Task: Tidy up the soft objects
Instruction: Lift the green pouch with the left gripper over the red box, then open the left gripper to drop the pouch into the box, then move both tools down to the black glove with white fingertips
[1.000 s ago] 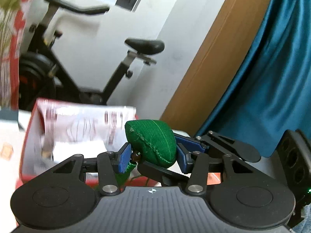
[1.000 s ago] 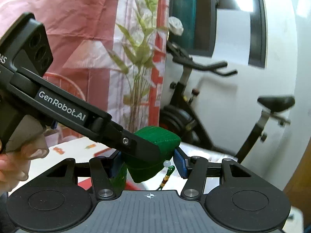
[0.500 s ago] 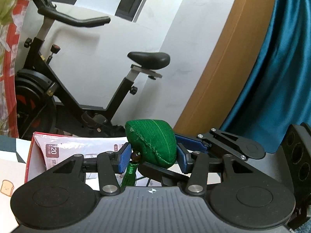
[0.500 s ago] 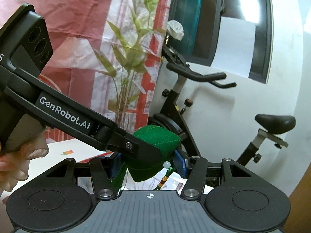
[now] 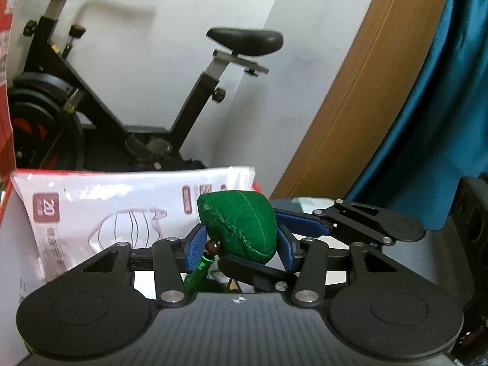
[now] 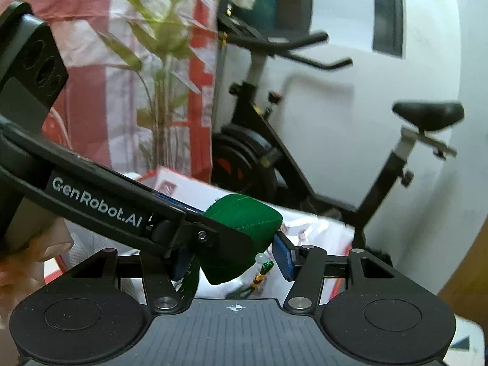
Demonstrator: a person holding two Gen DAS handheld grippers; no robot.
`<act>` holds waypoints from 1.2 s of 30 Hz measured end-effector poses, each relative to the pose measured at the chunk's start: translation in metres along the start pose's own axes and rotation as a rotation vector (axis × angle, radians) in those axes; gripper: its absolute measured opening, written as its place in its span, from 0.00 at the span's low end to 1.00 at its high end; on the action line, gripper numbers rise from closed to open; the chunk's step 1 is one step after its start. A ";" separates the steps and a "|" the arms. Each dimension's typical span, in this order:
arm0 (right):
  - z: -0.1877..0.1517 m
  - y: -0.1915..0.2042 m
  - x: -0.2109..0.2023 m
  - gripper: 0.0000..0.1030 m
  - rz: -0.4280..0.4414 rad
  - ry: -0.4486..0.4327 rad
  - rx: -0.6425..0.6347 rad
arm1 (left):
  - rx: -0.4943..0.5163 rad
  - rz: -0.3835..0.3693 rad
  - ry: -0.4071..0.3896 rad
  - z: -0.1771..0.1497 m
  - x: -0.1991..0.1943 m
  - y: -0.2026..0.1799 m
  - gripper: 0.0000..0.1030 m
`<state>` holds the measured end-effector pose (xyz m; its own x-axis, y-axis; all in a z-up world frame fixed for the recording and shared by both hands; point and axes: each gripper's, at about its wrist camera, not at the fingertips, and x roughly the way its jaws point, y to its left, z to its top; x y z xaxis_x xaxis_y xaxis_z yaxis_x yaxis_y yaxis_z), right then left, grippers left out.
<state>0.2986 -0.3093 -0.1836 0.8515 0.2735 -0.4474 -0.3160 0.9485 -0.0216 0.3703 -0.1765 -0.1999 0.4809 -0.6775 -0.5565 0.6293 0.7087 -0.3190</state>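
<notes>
A green stuffed fabric pouch [image 5: 239, 224] with a bead and green tassel [image 5: 198, 270] is held in the air between both grippers. My left gripper [image 5: 239, 244] is shut on its sides. My right gripper [image 6: 233, 254] is also shut on the same green pouch [image 6: 244, 219], crossing the left one. The left gripper's finger [image 6: 219, 235] covers part of the pouch in the right wrist view. The right gripper's fingers [image 5: 305, 224] reach in from the right in the left wrist view.
A red-rimmed box [image 5: 7, 195] holding a white plastic package [image 5: 122, 201] sits just beyond and below the pouch. A black exercise bike [image 5: 91, 106] stands behind by the white wall. A blue curtain [image 5: 442, 106] hangs at right, a patterned curtain [image 6: 122, 61] at left.
Both grippers with the pouch have tilted down and moved closer to the box; the white package now fills more of the view behind the pouch.
</notes>
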 end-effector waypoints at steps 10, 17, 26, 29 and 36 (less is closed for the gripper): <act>-0.019 0.008 0.007 0.56 -0.086 0.098 0.007 | 0.045 0.092 0.017 -0.001 -0.003 0.005 0.61; -0.019 0.008 -0.014 0.66 -0.154 0.089 0.087 | 0.055 0.166 -0.031 -0.005 -0.044 0.012 0.70; -0.031 0.022 -0.069 0.93 -0.132 -0.036 0.213 | 0.086 0.252 -0.108 -0.045 -0.135 0.029 0.83; -0.036 0.032 -0.087 1.00 -0.143 -0.089 0.222 | 0.071 0.302 -0.129 -0.064 -0.164 0.038 0.90; -0.051 0.056 -0.109 1.00 -0.183 -0.111 0.254 | -0.025 0.392 -0.196 -0.103 -0.205 0.063 0.99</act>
<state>0.1664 -0.2941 -0.1818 0.9293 0.0974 -0.3564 -0.0510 0.9892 0.1373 0.2485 0.0266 -0.1849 0.7888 -0.3788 -0.4841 0.3617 0.9228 -0.1326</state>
